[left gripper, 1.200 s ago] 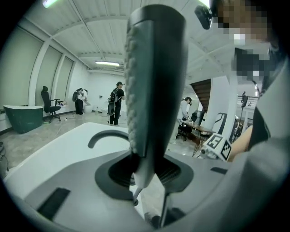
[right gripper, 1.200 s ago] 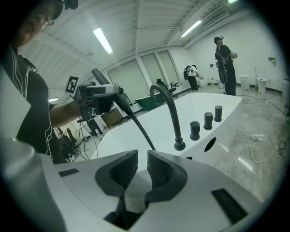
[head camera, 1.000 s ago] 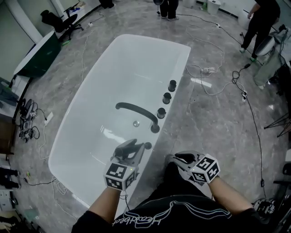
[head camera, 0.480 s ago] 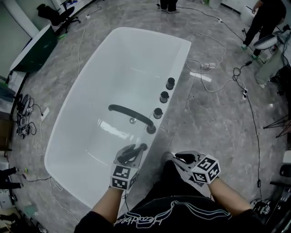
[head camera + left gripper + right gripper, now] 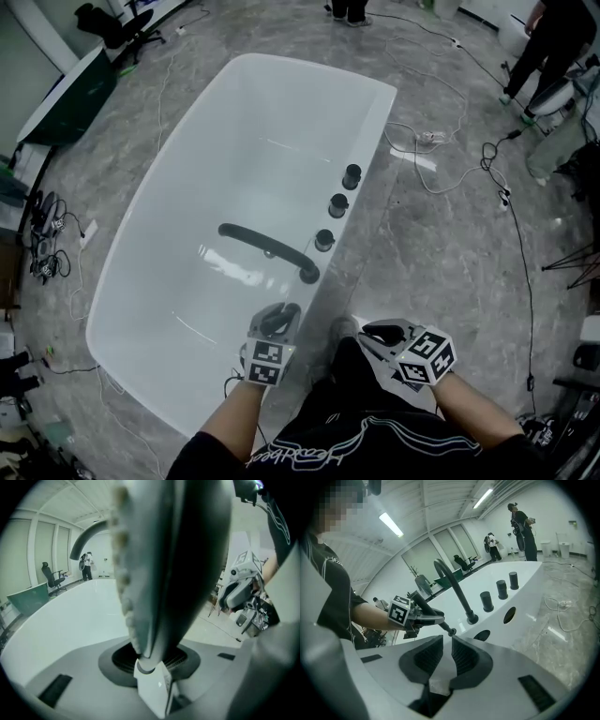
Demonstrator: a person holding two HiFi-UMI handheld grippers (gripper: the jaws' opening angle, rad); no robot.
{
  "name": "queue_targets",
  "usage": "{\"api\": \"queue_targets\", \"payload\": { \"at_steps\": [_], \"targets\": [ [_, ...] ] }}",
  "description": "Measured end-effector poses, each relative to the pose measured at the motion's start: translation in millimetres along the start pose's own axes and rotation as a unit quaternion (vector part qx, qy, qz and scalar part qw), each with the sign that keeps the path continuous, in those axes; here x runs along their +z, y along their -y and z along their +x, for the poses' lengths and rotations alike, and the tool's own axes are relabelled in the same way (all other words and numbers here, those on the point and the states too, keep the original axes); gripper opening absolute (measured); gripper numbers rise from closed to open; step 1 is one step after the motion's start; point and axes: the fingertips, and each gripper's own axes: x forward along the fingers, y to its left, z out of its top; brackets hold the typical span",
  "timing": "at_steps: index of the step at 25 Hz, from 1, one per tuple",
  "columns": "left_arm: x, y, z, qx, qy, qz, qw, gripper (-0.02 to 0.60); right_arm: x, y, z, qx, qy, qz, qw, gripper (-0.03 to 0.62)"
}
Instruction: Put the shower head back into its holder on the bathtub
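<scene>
Two grippers at the rim of a white bathtub [image 5: 246,131]: left gripper [image 5: 277,317] clenched on the dark shower head [image 5: 171,550], right gripper [image 5: 373,330] empty, jaws slightly parted.

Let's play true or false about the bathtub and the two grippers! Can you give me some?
1. The left gripper holds the shower head. True.
2. The shower head sits in its holder. False: it is in the gripper, and its tip is out in the open by the rim of the bathtub.
3. Three knobs stand on the rim. True.
4. The bathtub is full of water. False: no water shows in it.
5. The right gripper grips the tap. False: nothing is between its jaws.
</scene>
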Motion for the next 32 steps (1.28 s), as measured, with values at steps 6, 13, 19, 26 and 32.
{"api": "queue_targets", "payload": {
  "at_steps": [6,13,19,26,32],
  "targets": [
    [-16.5,1.1,23.4,-0.001,-0.014,0.001,0.9999,0.124,7.3,-0.1,0.0,0.006,-0.001,-0.001,1.000,0.063],
    [-21.0,5.2,36.8,0.001,-0.018,0.024,0.9995,0.126,14.9,-11.3,6.6,0.011,-0.006,-0.024,1.000,0.064],
    [-25.5,13.7,33.2,-0.011,-0.037,0.022,0.9990,0.149,27.1,-26.0,-11.1,0.004,0.010,-0.050,0.999,0.064],
    [-12.8,6.5,-56.6,-0.039,0.013,-0.057,0.9975,0.198,53.2,-102.8,-47.1,0.062,0.038,-0.104,0.992,0.064],
    [64.6,86.0,-209.3,-0.101,0.140,-0.124,0.9771,0.164,80.1,-184.8,-103.8,0.129,0.073,-0.190,0.971,0.046]
  ]
}}
